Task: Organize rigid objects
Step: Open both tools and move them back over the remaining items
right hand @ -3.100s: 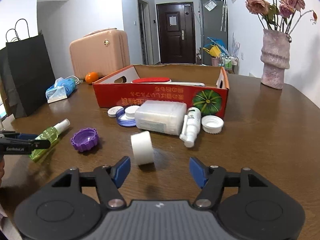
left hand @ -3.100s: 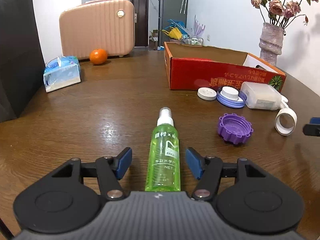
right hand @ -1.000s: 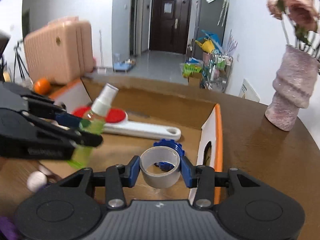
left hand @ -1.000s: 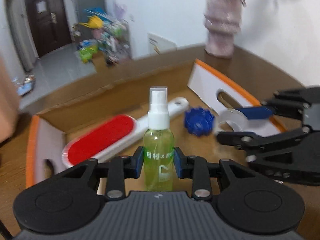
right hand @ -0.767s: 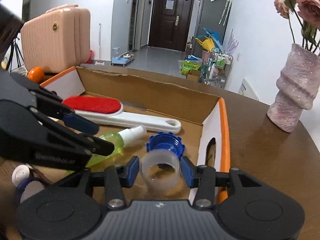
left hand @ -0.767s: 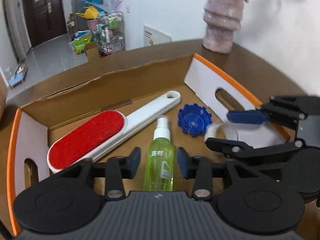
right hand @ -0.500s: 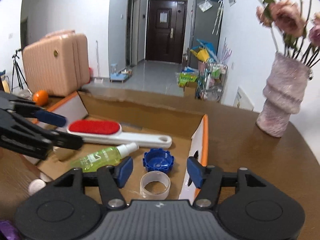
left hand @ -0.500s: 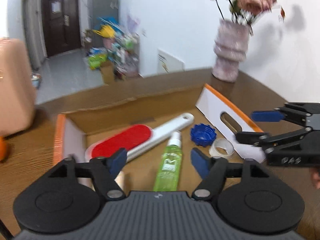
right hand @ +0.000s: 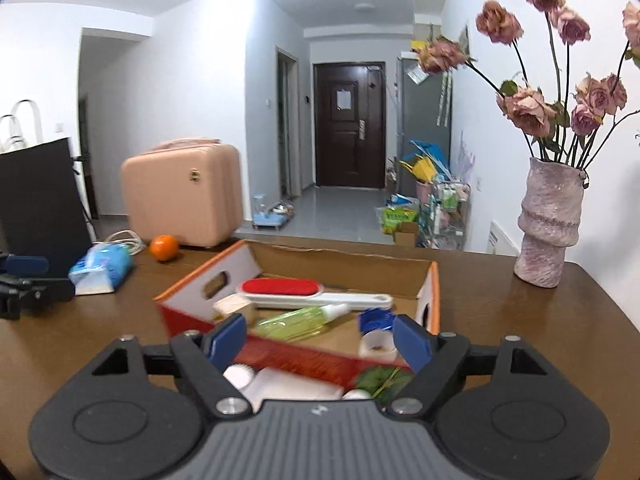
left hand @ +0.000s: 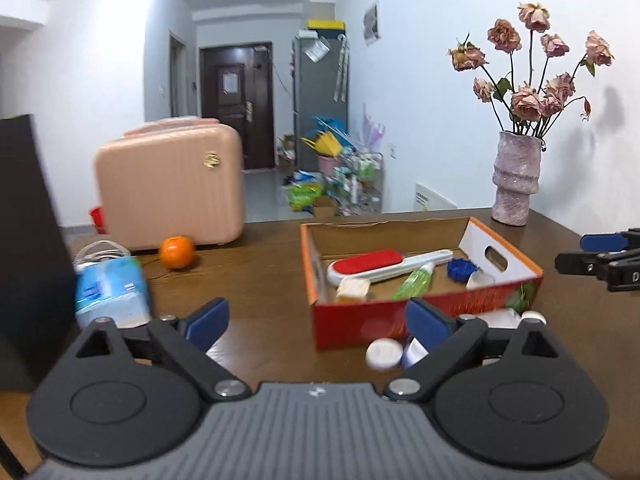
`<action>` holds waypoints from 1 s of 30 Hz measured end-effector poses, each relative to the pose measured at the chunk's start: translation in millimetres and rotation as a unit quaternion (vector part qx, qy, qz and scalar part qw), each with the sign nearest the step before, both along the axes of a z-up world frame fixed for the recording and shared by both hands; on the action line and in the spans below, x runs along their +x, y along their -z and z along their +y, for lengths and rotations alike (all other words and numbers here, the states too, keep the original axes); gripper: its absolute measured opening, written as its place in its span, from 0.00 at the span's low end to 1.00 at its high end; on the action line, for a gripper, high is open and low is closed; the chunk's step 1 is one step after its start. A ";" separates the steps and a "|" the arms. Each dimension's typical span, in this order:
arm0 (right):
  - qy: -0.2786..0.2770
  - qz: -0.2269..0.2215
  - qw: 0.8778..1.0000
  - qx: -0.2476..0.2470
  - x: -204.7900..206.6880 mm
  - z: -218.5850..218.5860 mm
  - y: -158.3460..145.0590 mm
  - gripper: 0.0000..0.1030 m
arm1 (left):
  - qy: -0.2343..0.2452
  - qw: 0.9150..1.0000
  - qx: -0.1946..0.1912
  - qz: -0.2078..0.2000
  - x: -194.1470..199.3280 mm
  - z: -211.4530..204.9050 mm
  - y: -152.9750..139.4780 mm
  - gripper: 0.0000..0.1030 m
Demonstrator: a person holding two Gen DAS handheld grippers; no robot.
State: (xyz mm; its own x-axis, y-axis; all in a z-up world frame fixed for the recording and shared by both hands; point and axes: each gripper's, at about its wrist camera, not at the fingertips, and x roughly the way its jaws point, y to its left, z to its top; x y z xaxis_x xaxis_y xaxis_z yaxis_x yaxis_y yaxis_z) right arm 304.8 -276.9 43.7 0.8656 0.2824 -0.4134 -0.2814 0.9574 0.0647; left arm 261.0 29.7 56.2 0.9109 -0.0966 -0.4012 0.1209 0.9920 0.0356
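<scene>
Both hand-held grippers are seen raised above the desk (left hand: 260, 264) with nothing held. The left hand-held gripper (left hand: 316, 322) is spread wide, blue pads well apart, and the same goes for the right hand-held gripper (right hand: 318, 338), jaws apart and empty.

The cardboard box (left hand: 400, 316) is found ahead of the left hand-held gripper, a bit to its right, and directly ahead of and below the right one. Inside it, the green spray bottle (right hand: 298, 322) is laid on its side, nozzle pointed toward the tape roll (right hand: 376, 346) and the blue cap (right hand: 374, 318) at the right end. The red lint brush (right hand: 298, 290) is laid just behind the bottle, with a small beige block (left hand: 352, 290) near its red head.

Outside the box, against its near wall, a round white lid (left hand: 384, 354) and some other white containers are seen, partly hidden behind the right finger of the left hand-held gripper, so they can't be told apart well.

Further back, an orange (left hand: 176, 252), a pink suitcase (left hand: 168, 184), a blue tissue pack (left hand: 108, 290) and a vase of dried roses (left hand: 516, 180) are spotted on the desk.
</scene>
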 end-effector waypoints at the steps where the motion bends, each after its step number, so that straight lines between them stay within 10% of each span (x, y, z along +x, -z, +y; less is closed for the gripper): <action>1: -0.002 -0.003 1.000 0.001 -9.5 2.2 1.4 0.80 | -0.003 1.000 0.002 -0.003 -11.5 2.3 3.8 0.98; 17: 0.061 0.039 0.997 0.034 -120.3 -1.8 61.8 0.83 | 0.039 0.997 -0.033 0.053 -67.9 -14.4 67.4 1.00; 30: 0.089 0.068 0.993 0.029 -87.9 -15.6 86.6 0.80 | 0.073 0.991 -0.021 0.112 -8.2 -62.2 110.4 0.95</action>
